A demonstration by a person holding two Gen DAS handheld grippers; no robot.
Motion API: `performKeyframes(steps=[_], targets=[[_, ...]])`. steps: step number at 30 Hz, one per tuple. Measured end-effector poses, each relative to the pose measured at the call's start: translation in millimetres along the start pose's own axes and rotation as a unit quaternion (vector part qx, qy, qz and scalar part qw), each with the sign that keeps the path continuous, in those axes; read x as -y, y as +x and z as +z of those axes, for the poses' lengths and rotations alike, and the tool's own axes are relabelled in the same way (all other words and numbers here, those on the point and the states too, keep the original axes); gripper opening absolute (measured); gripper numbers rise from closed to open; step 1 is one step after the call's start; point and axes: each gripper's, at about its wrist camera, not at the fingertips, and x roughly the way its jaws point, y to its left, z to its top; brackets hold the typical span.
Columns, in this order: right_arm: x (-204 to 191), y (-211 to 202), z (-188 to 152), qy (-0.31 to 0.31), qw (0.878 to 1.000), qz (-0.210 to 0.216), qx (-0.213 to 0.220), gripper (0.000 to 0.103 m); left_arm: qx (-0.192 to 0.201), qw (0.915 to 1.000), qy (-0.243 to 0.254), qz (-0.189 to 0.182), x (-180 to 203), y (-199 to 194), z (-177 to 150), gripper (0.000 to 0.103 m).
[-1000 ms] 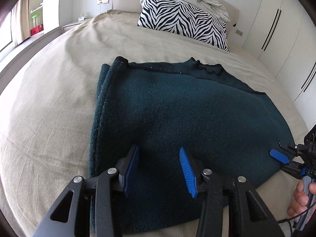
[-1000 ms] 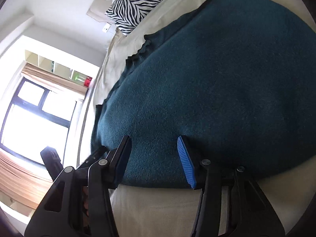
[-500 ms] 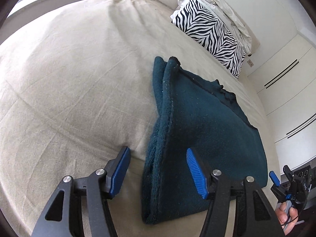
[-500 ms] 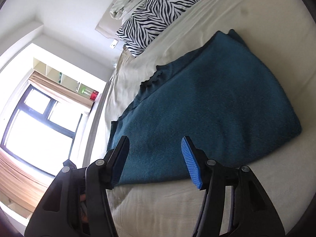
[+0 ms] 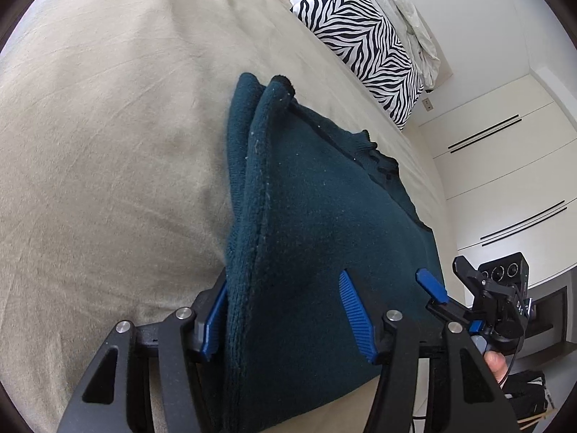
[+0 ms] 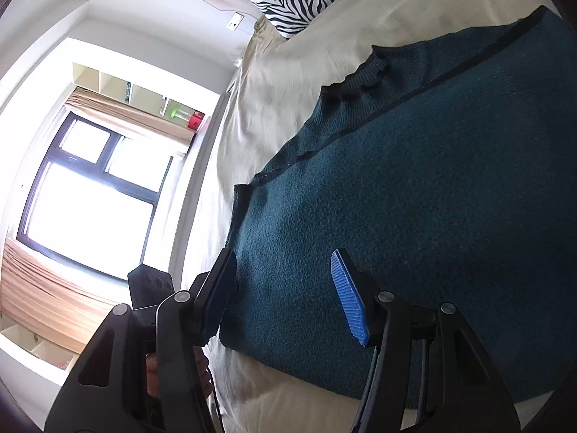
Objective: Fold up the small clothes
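A dark teal knitted sweater (image 5: 317, 216) lies folded on the beige bed; it also shows in the right wrist view (image 6: 414, 198). My left gripper (image 5: 285, 317) is open, its fingers straddling the sweater's near left folded edge, the cloth between them. My right gripper (image 6: 288, 296) is open, held over the sweater's near edge, its fingers on either side of the cloth. The right gripper also shows in the left wrist view (image 5: 432, 288) at the sweater's right edge.
A zebra-striped pillow (image 5: 364, 36) with a crumpled pale sheet lies at the head of the bed. White wardrobe doors (image 5: 505, 166) stand to the right. A window (image 6: 90, 198) and shelves are on the left side. Bare bedsheet (image 5: 108, 144) spreads left of the sweater.
My left gripper has moved down onto the sweater's left folded edge, which now sits between its fingers. My right gripper has come closer to the sweater's near edge.
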Motion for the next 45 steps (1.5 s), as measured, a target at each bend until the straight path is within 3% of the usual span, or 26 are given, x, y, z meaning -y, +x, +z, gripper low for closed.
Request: performKeyframes(steps=[1, 3, 9, 19, 24, 26, 30, 36, 40, 42, 45], targets=[[-2, 9, 3, -0.002, 1.000, 0.000, -0.006, 0.054, -0.001, 1.0000, -0.003, -0.003, -2, 0, 0, 0.052], [-5, 25, 8, -0.007, 1.000, -0.002, -0.021, 0.054, -0.012, 0.9997, -0.017, -0.014, -9, 4, 0, 0.026], [-2, 61, 14, -0.018, 0.997, -0.034, -0.061, 0.054, -0.018, 0.9982, -0.039, -0.041, -14, 7, -1, 0.019], [7, 78, 14, -0.027, 0.998, -0.028, -0.051, 0.054, 0.014, 0.9992, -0.025, -0.028, 9, -9, -8, 0.017], [26, 55, 28, 0.045, 0.997, 0.035, -0.047, 0.056, 0.032, 0.9990, 0.026, -0.019, 68, -23, -2, 0.017], [42, 28, 36, 0.079, 0.994, 0.070, -0.016, 0.066, 0.032, 0.9977, 0.057, -0.019, 102, -21, 2, 0.017], [81, -22, 51, 0.129, 0.986, 0.106, 0.020, 0.072, 0.018, 0.9926, 0.117, -0.026, 175, 9, 2, 0.017], [132, -63, 61, 0.184, 0.973, 0.138, 0.038, 0.076, -0.029, 0.9803, 0.190, -0.045, 261, 93, -25, 0.019], [152, -77, 63, 0.199, 0.966, 0.158, 0.052, 0.076, -0.072, 0.9753, 0.204, -0.046, 273, 131, -49, 0.029], [156, -78, 64, 0.200, 0.965, 0.163, 0.051, 0.076, -0.066, 0.9733, 0.212, -0.059, 271, 125, -56, 0.039], [156, -74, 67, 0.189, 0.969, 0.154, 0.039, 0.076, -0.051, 0.9735, 0.209, -0.076, 260, 102, -56, 0.042]])
